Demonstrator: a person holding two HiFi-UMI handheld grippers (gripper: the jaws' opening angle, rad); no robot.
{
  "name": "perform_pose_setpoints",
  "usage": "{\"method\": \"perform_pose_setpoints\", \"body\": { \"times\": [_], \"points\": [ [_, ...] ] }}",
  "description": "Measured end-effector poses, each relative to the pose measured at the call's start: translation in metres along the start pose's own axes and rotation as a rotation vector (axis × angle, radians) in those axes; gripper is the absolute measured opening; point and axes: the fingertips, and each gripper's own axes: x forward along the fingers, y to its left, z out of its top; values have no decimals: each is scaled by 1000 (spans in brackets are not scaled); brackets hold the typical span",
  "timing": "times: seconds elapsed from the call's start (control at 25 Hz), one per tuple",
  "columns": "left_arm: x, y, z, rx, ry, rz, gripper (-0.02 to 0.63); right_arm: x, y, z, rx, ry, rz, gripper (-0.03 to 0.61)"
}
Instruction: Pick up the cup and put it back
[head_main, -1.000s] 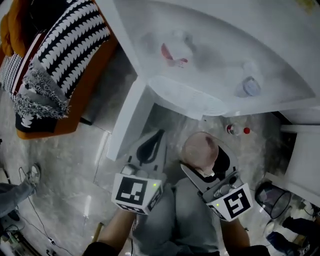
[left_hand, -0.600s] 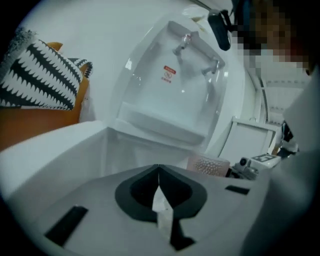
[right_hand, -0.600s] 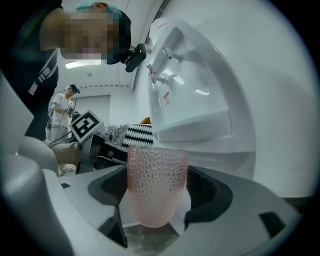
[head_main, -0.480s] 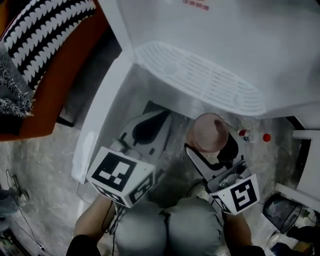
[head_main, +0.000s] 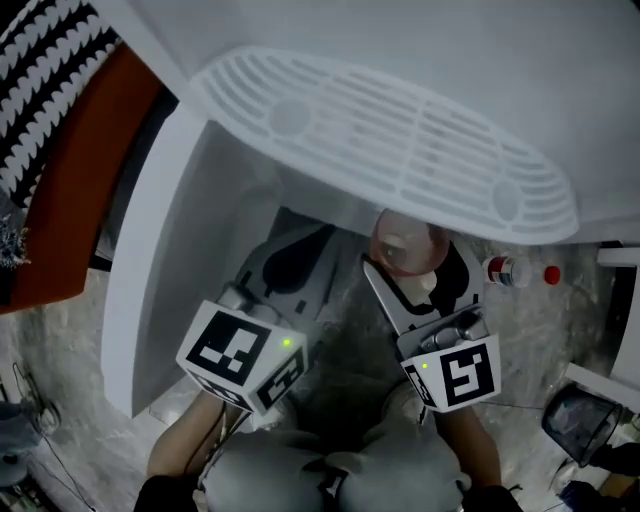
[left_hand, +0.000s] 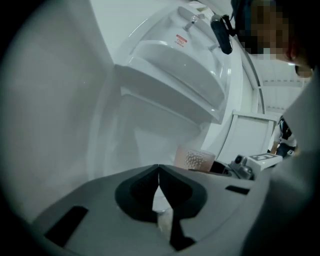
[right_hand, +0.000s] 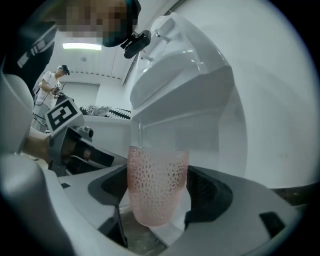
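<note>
Left to right: the left gripper (left_hand: 159, 169) has its fingers shut on nothing, and the right gripper (right_hand: 159, 192) clamps a pink dimpled plastic cup (right_hand: 157, 182) upright in the air beneath a white slatted ledge (head_main: 400, 150), so the cup seems to be mid-carry and next needs lowering level to its place.

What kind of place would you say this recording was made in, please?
Probably a furnished indoor room, living-room style: an orange sofa with a black-and-white striped throw, a white table with a slatted shelf, and a marbled tile floor.
</note>
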Motion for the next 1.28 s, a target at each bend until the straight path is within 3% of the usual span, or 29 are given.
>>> {"method": "perform_pose_setpoints", "body": {
  "times": [0.32,1.04,1.28],
  "points": [
    [9,9,-13,50,8,21,12,39,-8,-29,8,-30,-89,368],
    [16,31,-30,-9,31,60,12,108,-66,-78,7,-1,-241,368],
    [9,35,-32,-19,35,59,12,117,-59,-86,-13,17,-246,368]
  ]
}}
